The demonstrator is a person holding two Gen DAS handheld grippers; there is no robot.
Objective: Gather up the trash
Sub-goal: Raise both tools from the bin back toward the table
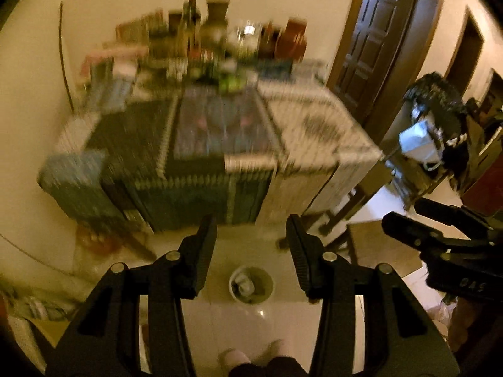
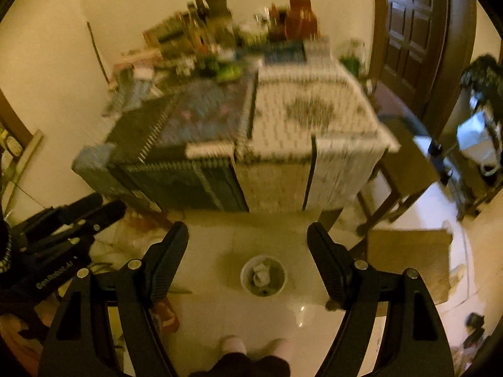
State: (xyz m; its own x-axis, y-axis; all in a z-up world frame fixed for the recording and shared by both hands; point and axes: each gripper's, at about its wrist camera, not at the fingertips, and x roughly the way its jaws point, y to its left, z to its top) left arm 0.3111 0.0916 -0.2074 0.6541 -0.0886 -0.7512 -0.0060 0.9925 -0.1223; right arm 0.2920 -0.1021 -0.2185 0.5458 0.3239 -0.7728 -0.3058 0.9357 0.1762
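Progress: by my reading the task is well along or between rounds; crumpled pale scraps already lie in the bin, both tools carry nothing, and no loose trash shows clearly on the near bare floor. The blur hides whether more waits on the table.
Left clutter: bags and wrappers (image 2: 138, 235) lie on the floor at the left, under the table's near-left corner; too smeared to say whether they are trash.
Left gripper (image 1: 251, 229): tongs spread, nothing between them, hanging above the floor and pointing down over the bin.
Table (image 1: 314, 132): far centre, draped in a patterned cloth, its far edge crowded with bottles and jars (image 1: 217, 28), all blurred.
Trash bin (image 1: 251, 285): small round bin on the pale floor, near centre, just beyond the person's feet (image 1: 251, 356); it holds white crumpled pieces (image 2: 262, 275), seemingly paper, and looks partly full.
Right gripper (image 2: 248, 235): tongs spread wider, empty, also above the bin.
Cardboard (image 2: 408, 257): flat sheet on the floor at the right, near the table leg.
Right rack (image 1: 421, 144): far right, holding a white bag-like thing; contents unclear.
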